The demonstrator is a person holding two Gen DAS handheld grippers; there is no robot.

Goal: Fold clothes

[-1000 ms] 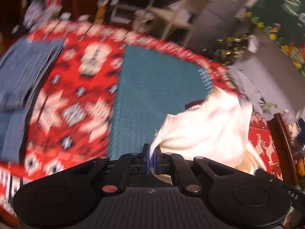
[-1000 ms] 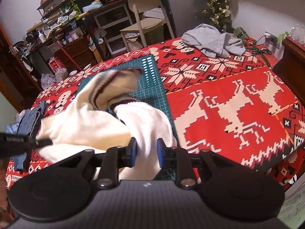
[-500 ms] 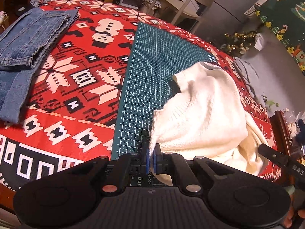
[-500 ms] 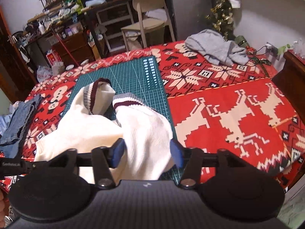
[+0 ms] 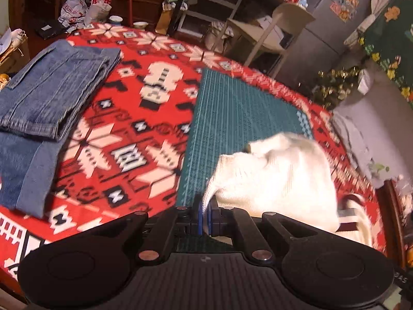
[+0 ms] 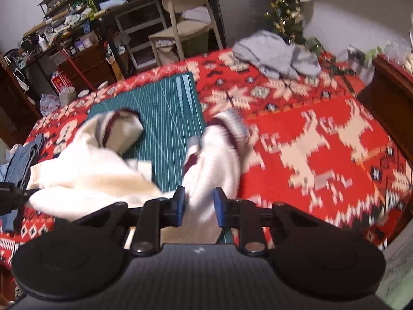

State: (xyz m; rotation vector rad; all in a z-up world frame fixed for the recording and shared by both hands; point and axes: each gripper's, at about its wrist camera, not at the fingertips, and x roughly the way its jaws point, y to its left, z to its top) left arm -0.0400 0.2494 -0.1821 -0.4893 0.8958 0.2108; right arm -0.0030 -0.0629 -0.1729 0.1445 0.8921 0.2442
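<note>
Cluttered room behind: shelving, drawers, a pale chair, a small decorated tree in the far corner.

Counter: covered in a red patterned cloth with snowflakes and reindeer, fills most of both views.

Mat: green gridded cutting mat, laid flat on the counter's middle.

Jeans: folded, lying on the counter left of the mat. I judge them finished.

Grey garment: crumpled heap at the counter's far edge, well apart from the mat. Not yet folded, by my reading.

Sweater: cream knit with dark red stripes at the cuffs, bunched over the mat's near end and spilling off it toward me. One striped cuff lies on the mat; one sleeve rises from my right side, its cuff over the mat's right edge. Picture is smeared there, so the finer lay is unclear.

Left claw: pinched tight on a thin edge of the sweater.

Right claw: jaws have just been closing after a wide spell, with the sleeve's bulk between them; they stand narrow, and I judge the pads to be pressing the knit.

Step in hand: I read this as the spreading stage, both claws gripping the sweater to shake it out flat on the mat before any fold.

Next move calls for: drawing my two claws apart and outward so the body lies smooth, sleeves free, without dragging the mat.
</note>
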